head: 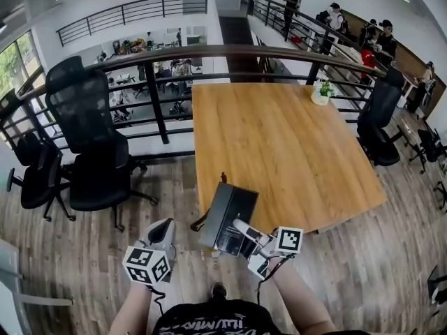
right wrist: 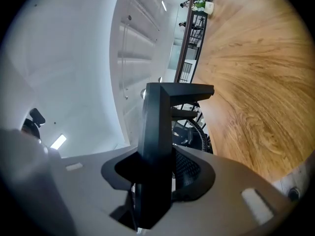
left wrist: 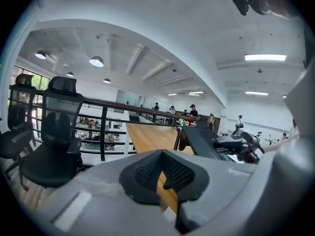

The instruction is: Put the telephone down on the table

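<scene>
Task stage: not done yet. The telephone (head: pixel 227 218) is up in the air, not resting on the table (head: pixel 293 138) as far as I can tell.
Phone pos: at the table's near-left corner, by the edge, tilted, dark slab w/ one end toward the person.
R gripper (head: pixel 246 234): pinching the phone's lower end. In the right gripper view the slab stands up between the pads, gripped on both flat sides.
L gripper (head: pixel 162 232): jaws drawn together to a thin slit, nothing between them. It hangs low beside the phone, apart from it, over the floor.
Cord (right wrist: pixel 201 134): coiled, hanging off the phone on the side toward the table.
Left to do: carry the phone in over the wood, lower it flat, let go. Judged, not seen.
Landing spot: the top is bare bar a small potted plant (head: pixel 322 91) at the far-right corner, well apart from the phone.
Counts: phone 1; grippers 2; table 1; plant 1.
Chairs: 2 black office chairs (head: pixel 91 138) left of the table, 1 on its right. More at the right edge – can't count them.
Bkgd: railing (head: pixel 209 54) behind the table; several people far off.
</scene>
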